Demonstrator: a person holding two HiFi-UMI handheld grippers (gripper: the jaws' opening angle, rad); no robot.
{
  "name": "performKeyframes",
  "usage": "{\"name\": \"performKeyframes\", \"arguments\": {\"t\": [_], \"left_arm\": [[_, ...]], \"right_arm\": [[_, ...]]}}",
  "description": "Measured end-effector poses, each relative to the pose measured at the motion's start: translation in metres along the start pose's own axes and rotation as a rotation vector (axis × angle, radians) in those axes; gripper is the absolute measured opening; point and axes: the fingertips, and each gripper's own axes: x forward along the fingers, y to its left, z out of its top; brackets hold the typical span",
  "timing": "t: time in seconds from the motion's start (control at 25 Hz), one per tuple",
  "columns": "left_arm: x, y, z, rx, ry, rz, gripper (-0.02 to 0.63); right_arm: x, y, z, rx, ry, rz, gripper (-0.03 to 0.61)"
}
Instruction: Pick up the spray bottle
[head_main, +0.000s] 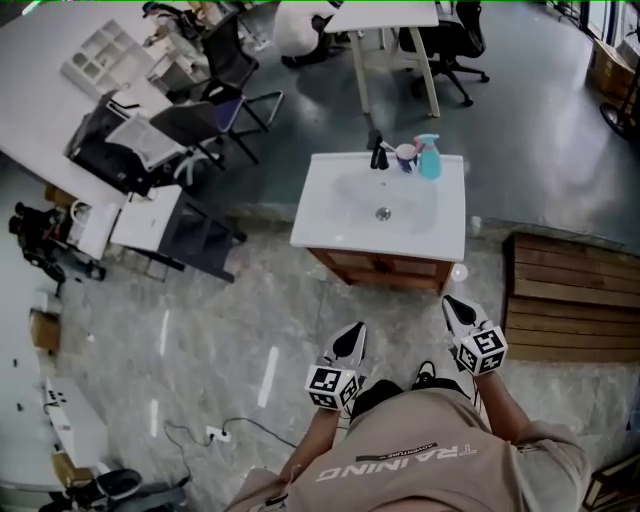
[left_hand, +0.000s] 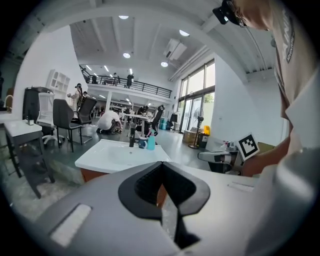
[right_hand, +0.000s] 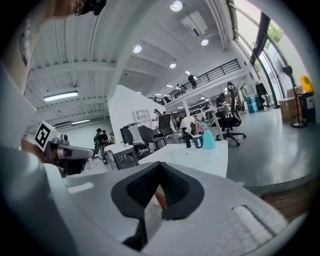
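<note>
The teal spray bottle (head_main: 429, 158) stands upright at the back right corner of a white sink basin (head_main: 340, 225) on a wooden cabinet. Beside it are a cup (head_main: 405, 157) and a black faucet (head_main: 378, 155). Both grippers are held in front of the person, short of the sink's near edge and well away from the bottle. My left gripper (head_main: 352, 335) is shut and empty. My right gripper (head_main: 458, 308) is shut and empty too. The left gripper view shows the bottle (left_hand: 151, 142) far ahead, and the right gripper view shows the bottle (right_hand: 207, 137) far ahead as well.
A wooden pallet (head_main: 570, 300) lies on the floor right of the sink. Office chairs (head_main: 190, 130) and desks crowd the left. A white table (head_main: 385, 20) stands behind the sink. A cable with a power strip (head_main: 215, 433) lies on the floor at the lower left.
</note>
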Motion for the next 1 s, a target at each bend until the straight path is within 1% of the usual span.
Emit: {"name": "performKeyframes", "arguments": {"t": [0.08, 0.2, 0.32, 0.44, 0.52, 0.56, 0.64, 0.76, 0.92, 1.0], "left_arm": [[0.002, 0.009, 0.0, -0.009, 0.003, 0.005, 0.016], [0.009, 0.028, -0.004, -0.028, 0.021, -0.01, 0.015], [0.022, 0.049, -0.004, -0.041, 0.028, -0.032, 0.017], [0.039, 0.064, 0.016, -0.032, -0.005, -0.08, 0.017], [0.048, 0.08, 0.038, 0.0, -0.042, -0.11, 0.017], [0.054, 0.091, 0.048, 0.017, -0.057, -0.118, 0.015], [0.065, 0.111, 0.061, 0.024, -0.076, -0.135, 0.017], [0.076, 0.124, 0.071, 0.007, -0.094, -0.181, 0.017], [0.081, 0.139, 0.074, 0.037, -0.085, -0.227, 0.015], [0.082, 0.149, 0.068, 0.024, -0.073, -0.229, 0.017]], "right_arm": [[0.012, -0.004, 0.001, 0.005, 0.015, 0.005, 0.002], [0.034, -0.005, 0.01, 0.047, -0.002, 0.0, 0.002], [0.057, -0.002, 0.022, 0.037, -0.016, -0.026, 0.002], [0.073, -0.001, 0.037, 0.096, -0.031, -0.06, 0.002], [0.088, 0.007, 0.057, 0.151, -0.073, -0.064, 0.002], [0.098, 0.012, 0.069, 0.157, -0.096, -0.064, 0.002], [0.115, 0.019, 0.089, 0.12, -0.121, -0.076, 0.002], [0.128, 0.022, 0.106, 0.073, -0.132, -0.108, 0.002], [0.141, 0.024, 0.106, 0.08, -0.133, -0.161, 0.002], [0.145, 0.029, 0.098, 0.088, -0.107, -0.174, 0.002]]}}
